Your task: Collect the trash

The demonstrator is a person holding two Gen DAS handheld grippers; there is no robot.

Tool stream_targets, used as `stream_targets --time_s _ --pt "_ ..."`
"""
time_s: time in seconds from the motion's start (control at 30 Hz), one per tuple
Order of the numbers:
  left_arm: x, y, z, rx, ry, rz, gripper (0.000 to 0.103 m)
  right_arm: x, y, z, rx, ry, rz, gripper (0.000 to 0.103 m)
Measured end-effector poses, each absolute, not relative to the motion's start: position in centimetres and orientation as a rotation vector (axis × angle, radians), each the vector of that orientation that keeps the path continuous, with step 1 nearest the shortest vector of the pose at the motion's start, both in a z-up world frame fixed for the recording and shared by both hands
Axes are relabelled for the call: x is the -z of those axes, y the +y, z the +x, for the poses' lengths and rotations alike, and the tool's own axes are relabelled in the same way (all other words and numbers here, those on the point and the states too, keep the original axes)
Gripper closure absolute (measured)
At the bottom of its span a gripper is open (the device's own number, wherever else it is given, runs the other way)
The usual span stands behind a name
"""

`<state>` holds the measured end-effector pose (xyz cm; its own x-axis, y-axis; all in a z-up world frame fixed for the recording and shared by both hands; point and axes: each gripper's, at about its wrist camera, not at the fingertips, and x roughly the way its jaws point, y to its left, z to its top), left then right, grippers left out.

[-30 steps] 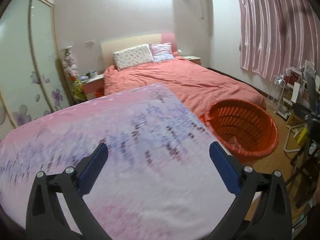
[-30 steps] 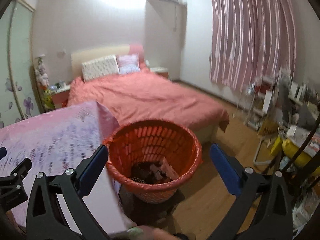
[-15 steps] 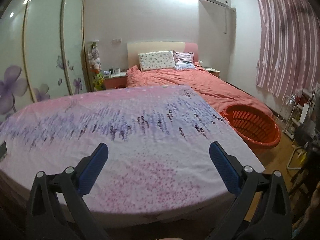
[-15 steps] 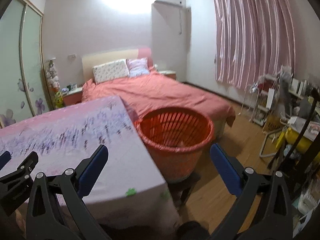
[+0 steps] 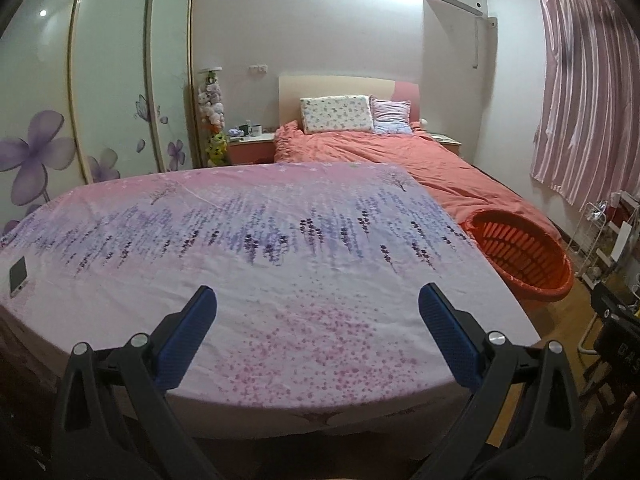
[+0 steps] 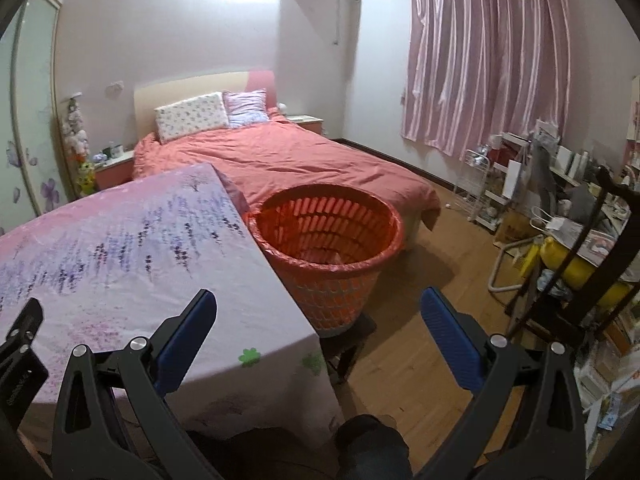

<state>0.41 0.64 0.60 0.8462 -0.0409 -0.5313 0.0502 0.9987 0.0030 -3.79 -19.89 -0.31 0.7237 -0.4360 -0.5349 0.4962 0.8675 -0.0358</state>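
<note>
Left gripper [image 5: 317,310] and right gripper [image 6: 318,312]: jaws wide apart, empty, above floral tabletop [image 5: 280,248]. Orange basket [image 6: 326,236] stands just beside tabletop's right edge; some trash shows inside. No loose trash visible; phone [image 5: 18,276] lies at left. Best practice: scan surface slowly before closing jaws.

- The tablecloth [image 5: 280,248] is printed pink and lilac with purple flower sprigs.
- The basket [image 6: 326,240] is coloured orange-red.
- The bedspread [image 6: 288,160] is coloured coral.
- The curtain [image 6: 492,60] is striped in pink.
- The finger pads [image 5: 188,336] are coloured blue.
</note>
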Motion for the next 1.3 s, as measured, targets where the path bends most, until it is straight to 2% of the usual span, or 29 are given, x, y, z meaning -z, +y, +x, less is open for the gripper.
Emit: stream_targets --time_s 1.3 --pt "-2.4 -0.1 1.0 0.000 0.521 0.043 0.004 -0.3 -20.1 -3.3 0.485 0.548 0.121 0.002"
